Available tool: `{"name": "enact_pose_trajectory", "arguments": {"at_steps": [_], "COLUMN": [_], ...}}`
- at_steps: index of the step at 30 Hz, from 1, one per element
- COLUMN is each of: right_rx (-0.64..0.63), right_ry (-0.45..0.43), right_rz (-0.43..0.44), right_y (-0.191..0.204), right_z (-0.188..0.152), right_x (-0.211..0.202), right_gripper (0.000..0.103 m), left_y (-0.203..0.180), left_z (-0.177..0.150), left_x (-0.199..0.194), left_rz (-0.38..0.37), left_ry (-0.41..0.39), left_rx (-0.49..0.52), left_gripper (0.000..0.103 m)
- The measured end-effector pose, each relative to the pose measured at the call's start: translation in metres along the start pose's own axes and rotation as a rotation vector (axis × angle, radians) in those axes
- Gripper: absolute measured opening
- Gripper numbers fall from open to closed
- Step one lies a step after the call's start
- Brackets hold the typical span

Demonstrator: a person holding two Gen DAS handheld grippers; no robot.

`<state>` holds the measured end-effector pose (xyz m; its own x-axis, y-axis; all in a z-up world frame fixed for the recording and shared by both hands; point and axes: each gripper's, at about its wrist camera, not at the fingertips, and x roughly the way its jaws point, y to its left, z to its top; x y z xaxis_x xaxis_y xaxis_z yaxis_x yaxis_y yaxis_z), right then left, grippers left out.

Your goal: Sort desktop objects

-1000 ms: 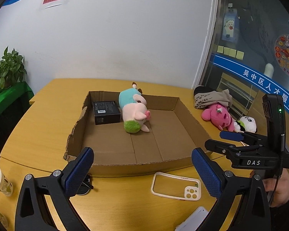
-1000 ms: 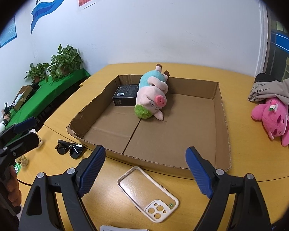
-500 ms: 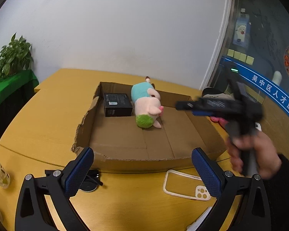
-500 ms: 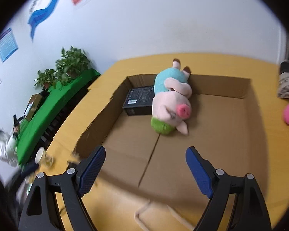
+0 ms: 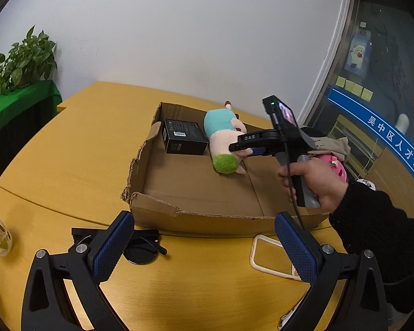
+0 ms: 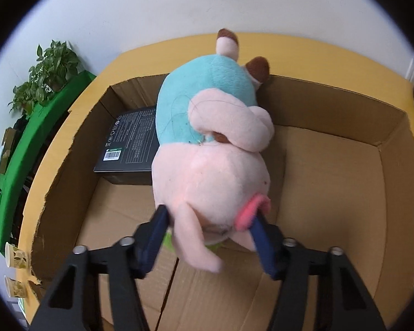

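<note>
Right wrist view: right gripper (image 6: pixel 211 227) apparently clamped one plush pig (image 6: pixel 209 149) beside one black box (image 6: pixel 129 146); left gripper (image 5: pixel 204 244) gaped wide.

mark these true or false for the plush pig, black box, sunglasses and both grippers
1. The right gripper has its fingers on either side of the pink and teal plush pig's head. True.
2. The black rectangular box lies outside the shallow cardboard box. False: it sits inside, in a far corner beside the pig.
3. The left gripper is open and holds nothing. True.
4. The black sunglasses lie inside the cardboard box. False: they lie on the yellow wooden table, in front of the box.
5. The white phone case is in the left gripper. False: it lies on the table.
</note>
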<state>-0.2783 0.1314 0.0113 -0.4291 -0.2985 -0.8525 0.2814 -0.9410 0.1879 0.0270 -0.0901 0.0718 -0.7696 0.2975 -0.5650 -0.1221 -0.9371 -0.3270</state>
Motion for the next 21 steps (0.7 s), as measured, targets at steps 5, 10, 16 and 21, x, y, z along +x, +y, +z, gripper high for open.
{"name": "enact_pose_trajectory", "arguments": {"at_steps": [5, 10, 16, 21], "right_rx": [0.014, 0.034, -0.030, -0.033], "right_ry": [0.012, -0.083, -0.053, -0.016], "right_rz": [0.048, 0.052, 0.045, -0.043], "right_y": [-0.003, -0.006, 0.006, 0.003], "right_z": [-0.004, 0.015, 0.033, 0.029], "right_x": [-0.013, -0.025, 0.007, 0.024], "right_gripper": [0.021, 0.096, 0.096, 0.072], "left_y": [-0.005, -0.012, -0.009, -0.008], "left_z": [-0.002, -0.007, -0.007, -0.006], "left_x": [0.002, -0.001, 0.006, 0.009], "left_rz": [-0.021, -0.017, -0.016, -0.007], "left_ry": [0.002, 0.002, 0.019, 0.018], "left_rx": [0.000, 0.022, 0.014, 0.023], "left_gripper": [0.103, 0.103, 0.103, 0.103]}}
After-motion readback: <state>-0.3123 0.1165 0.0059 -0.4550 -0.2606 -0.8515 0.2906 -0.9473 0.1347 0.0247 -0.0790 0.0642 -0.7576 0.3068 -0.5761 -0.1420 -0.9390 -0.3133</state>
